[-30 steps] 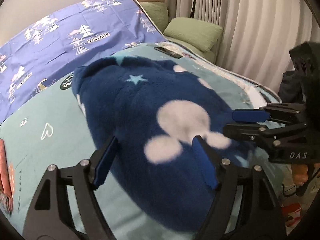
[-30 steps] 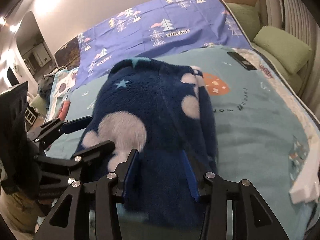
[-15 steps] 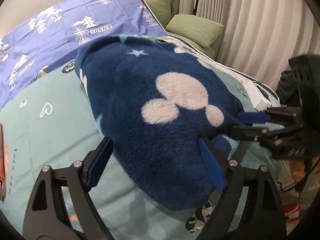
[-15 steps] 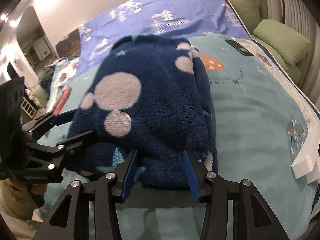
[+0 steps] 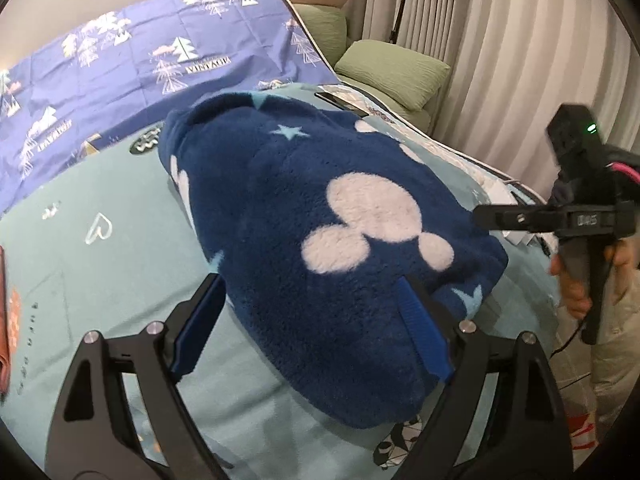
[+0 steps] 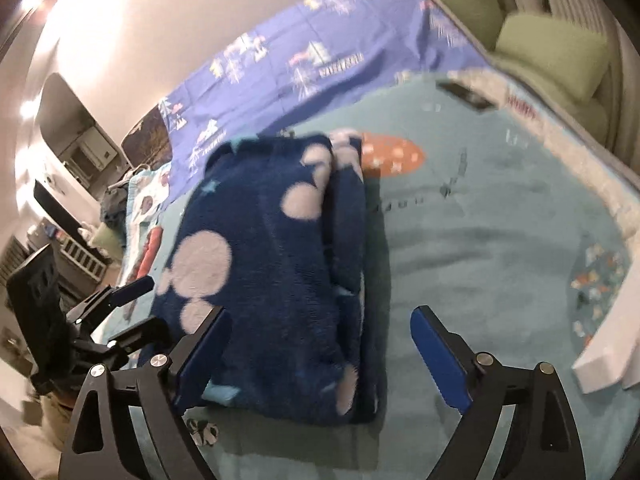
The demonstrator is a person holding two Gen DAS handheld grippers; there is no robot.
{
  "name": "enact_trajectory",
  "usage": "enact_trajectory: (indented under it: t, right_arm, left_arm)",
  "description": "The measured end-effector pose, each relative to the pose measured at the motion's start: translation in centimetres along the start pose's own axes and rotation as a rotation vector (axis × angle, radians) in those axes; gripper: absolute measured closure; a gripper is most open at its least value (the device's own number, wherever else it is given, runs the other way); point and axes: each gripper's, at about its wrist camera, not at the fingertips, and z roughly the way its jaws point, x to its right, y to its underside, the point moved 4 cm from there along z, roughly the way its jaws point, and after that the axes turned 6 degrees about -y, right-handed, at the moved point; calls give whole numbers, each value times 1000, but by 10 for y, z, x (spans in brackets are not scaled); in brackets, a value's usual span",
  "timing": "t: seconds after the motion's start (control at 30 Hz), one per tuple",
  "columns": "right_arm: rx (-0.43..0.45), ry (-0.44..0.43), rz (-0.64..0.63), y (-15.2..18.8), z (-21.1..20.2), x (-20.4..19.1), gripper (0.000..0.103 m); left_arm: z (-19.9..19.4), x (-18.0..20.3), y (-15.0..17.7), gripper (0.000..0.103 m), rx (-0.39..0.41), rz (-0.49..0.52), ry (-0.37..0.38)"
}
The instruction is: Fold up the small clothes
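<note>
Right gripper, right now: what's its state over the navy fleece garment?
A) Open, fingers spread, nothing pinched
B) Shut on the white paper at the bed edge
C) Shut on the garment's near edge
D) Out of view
A: in the right wrist view the right gripper has its blue pads spread wide apart, and the folded navy fleece garment lies flat on the teal bedspread with nothing pinched between them.

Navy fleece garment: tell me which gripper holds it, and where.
Neither. The left gripper and right gripper are open, and the fleece garment lies folded on the bed.
</note>
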Motion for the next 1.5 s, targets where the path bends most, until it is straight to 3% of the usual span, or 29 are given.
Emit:
enact_trajectory:
  t: [0.13,0.3,0.5,0.63,0.87,1.07,1.1,1.17,1.23,1.4,1.5]
  right_arm:
    - [-61,-78,-7,-3,24,12,10]
    - [-128,-184,58,-3,48,30,0]
    - [-147,-274,56,-7,58,37,0]
    - [-182,-327,18,-15,69,34,0]
    - [-269,-419,-21,-41,106,15,0]
    - [-274,-437,-10,-57,123,9,4]
    - [-261,-428,-16,-57,121,7,8]
    - [-219,-415,-10,-56,111,2,26]
    - [-168,-402,-8,-57,97,-4,34]
    - [-61,-397,-65,-70,59,-36,37]
    - [6,-383,-121,-94,35,-61,37]
  left_arm:
    - [7,-11,-4,9,-15,-52,52]
    - [26,-39,-5,0,-42,-200,134]
    - [67,-52,13,0,-163,-409,404]
    - [78,-50,15,0,-189,-432,477]
    - [95,-42,4,0,-237,-400,528]
    - [104,-44,-9,0,-295,-424,556]
    - [100,-44,-8,4,-280,-425,543]
    - [84,-41,-7,13,-224,-394,504]
    - [65,-34,-11,17,-175,-360,468]
    - [14,-25,-40,18,-39,-283,425]
    - [-17,-20,-74,18,29,-225,401]
